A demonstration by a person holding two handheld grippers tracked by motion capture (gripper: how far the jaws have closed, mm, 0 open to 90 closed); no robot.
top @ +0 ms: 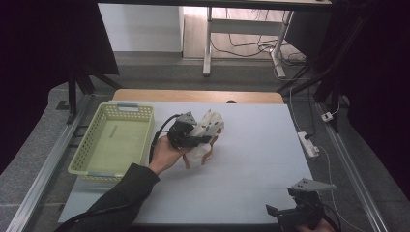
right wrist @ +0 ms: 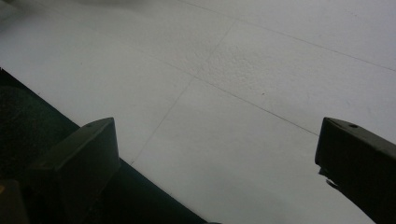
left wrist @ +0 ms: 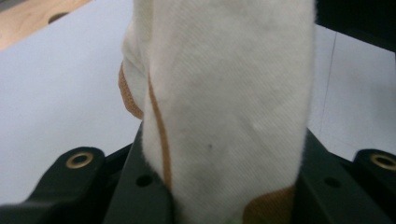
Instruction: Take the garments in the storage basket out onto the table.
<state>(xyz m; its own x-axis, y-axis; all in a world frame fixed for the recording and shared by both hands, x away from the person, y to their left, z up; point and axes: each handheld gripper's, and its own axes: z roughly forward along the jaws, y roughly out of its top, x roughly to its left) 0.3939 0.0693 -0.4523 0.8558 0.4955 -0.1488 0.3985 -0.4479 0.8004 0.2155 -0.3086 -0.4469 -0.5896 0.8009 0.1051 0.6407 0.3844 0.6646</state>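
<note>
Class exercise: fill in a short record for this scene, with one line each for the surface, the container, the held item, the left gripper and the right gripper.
Surface: white table
Container: pale green basket, at the table's left side, nothing seen inside
Held item: white cloth with brown trim
Left gripper: shut on the cloth, right of the basket
Right gripper: open, holding nothing, at the table's near right edge

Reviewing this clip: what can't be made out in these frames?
- Cloth: what kind of item; left gripper view is too close, top cut off.
- Left gripper: its jaws, buried in the cloth in the high view.
- Right gripper: hand cut off by the high view's bottom edge.
- Basket: contents indistinct.
</note>
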